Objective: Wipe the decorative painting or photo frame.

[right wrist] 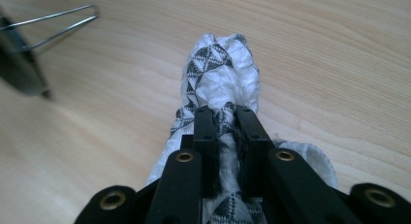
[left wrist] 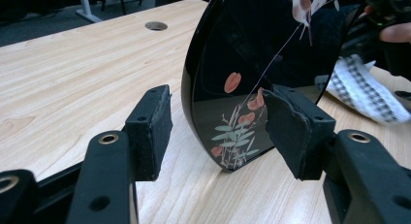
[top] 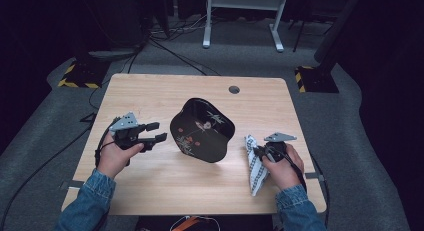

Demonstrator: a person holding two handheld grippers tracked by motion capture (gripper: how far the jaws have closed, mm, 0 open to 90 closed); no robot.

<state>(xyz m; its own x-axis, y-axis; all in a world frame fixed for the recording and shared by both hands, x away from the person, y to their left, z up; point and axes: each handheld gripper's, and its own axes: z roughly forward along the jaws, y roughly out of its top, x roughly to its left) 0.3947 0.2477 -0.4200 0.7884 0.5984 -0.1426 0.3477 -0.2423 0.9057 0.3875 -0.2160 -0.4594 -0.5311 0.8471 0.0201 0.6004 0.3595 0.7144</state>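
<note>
While pinched tight on the white and black cloth [right wrist: 220, 88], right tool [right wrist: 225, 118] sits at the right side of the counter [top: 150, 191], with the cloth hanging down to the wood. Just to its left, standing up on edge near the middle: the black plate [top: 202, 130], closest to this tool for a wipe. Farther over, left tool [left wrist: 215, 129], jaws apart, holding nothing, the plate's edge between them but not touched.
</note>
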